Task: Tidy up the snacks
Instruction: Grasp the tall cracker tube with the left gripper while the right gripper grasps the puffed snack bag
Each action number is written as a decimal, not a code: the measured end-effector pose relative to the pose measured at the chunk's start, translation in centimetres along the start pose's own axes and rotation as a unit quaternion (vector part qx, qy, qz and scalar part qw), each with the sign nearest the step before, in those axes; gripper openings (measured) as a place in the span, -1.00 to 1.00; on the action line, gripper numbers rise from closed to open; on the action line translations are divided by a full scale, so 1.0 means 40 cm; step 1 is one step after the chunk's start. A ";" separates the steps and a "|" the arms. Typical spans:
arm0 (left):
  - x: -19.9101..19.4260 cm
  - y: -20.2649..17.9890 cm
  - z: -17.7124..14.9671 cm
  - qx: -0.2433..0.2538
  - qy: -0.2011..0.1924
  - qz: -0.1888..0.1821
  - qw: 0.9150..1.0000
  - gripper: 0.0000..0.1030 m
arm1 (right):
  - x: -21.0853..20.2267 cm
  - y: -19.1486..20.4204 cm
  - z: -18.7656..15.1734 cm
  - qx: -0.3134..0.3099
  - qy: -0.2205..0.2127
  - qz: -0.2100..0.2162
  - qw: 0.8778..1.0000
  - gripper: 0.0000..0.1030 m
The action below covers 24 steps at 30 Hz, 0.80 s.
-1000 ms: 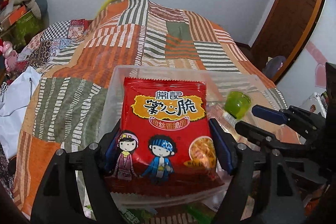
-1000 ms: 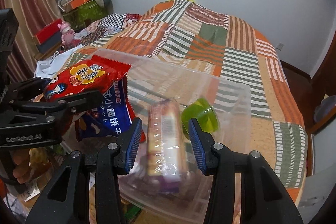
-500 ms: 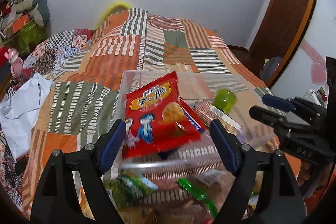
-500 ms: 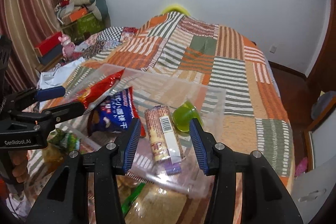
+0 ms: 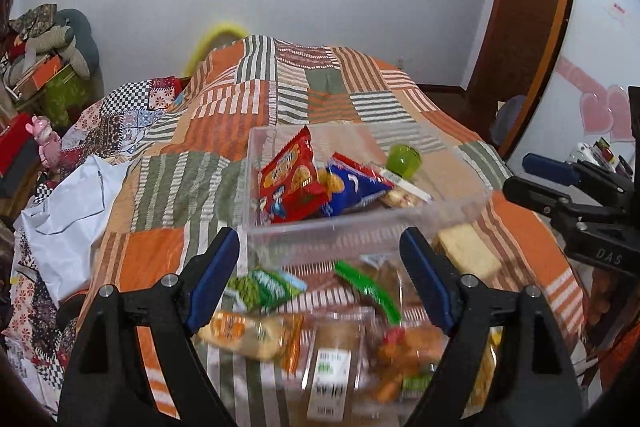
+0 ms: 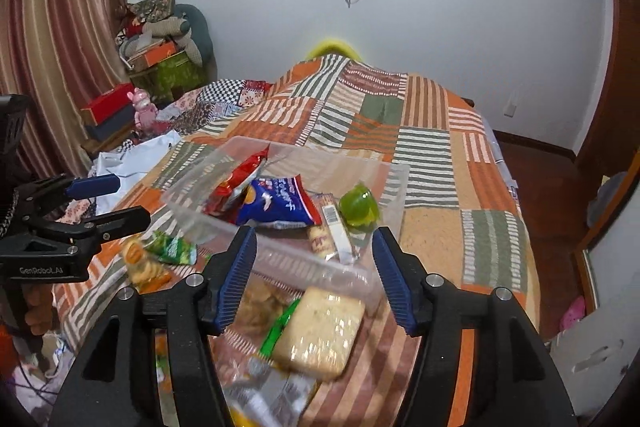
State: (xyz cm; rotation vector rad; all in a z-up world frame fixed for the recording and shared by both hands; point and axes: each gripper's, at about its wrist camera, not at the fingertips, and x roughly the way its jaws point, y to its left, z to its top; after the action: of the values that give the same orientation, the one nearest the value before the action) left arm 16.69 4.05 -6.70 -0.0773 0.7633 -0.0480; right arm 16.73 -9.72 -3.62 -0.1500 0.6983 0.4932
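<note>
**Clear bin on bed part-filled, both tongs spread and empty**

Clear plastic bin [image 5: 360,223] sits on the patchwork quilt [image 5: 256,99] of the bed. Contents:
- red snack bag [image 5: 292,183] with cartoon figures, propped against the bin's left wall; Chinese characters on it, too small to read here
- blue snack bag [image 5: 352,187], overlapping the red one; white Chinese print visible in the right wrist view, not legible
- wrapped biscuit roll [image 6: 332,235] with a barcode label, lying beside the blue bag
- green jelly cup [image 5: 404,161] toward the bin's far right corner

Loose snacks outside the bin, on the quilt in front of its near wall:
- green packet [image 5: 264,287]
- green stick pack [image 5: 368,287]
- orange-wrapped pastry [image 5: 252,335], blurred
- clear pack with white label [image 5: 332,379], label text blurred
- pale square cracker block [image 6: 320,331], just beside the bin's near right corner

Left tongs [image 5: 320,275]: spread wide, nothing between the pads, hovering over the loose pile short of the bin. "DAS" is printed on the right unit seen from this side.

Right tongs [image 6: 316,275]: jaws have just been opening, now spread with nothing pinched, over the bin's near rim. "GenRobot.AI" reads on the left unit body in this view.
</note>
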 end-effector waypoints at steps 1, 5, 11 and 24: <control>-0.007 0.001 -0.011 0.001 0.001 0.000 1.000 0.62 | -0.009 0.004 -0.008 0.000 -0.003 -0.002 1.000 0.13; -0.028 0.002 -0.059 0.003 0.009 0.001 1.000 0.65 | -0.038 0.017 -0.045 0.006 -0.007 -0.001 1.000 0.22; -0.049 0.009 -0.143 -0.001 0.025 -0.004 1.000 0.65 | -0.073 0.022 -0.099 0.026 -0.013 0.005 1.000 0.25; -0.027 0.045 -0.248 -0.023 0.064 -0.003 0.998 0.65 | -0.064 0.031 -0.239 0.061 0.029 -0.015 0.998 0.37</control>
State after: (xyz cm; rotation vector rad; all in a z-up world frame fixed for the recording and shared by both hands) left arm 9.08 5.39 -13.24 -0.1218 0.8932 -0.0416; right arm 8.92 -12.43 -9.22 -0.0599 0.7795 0.4180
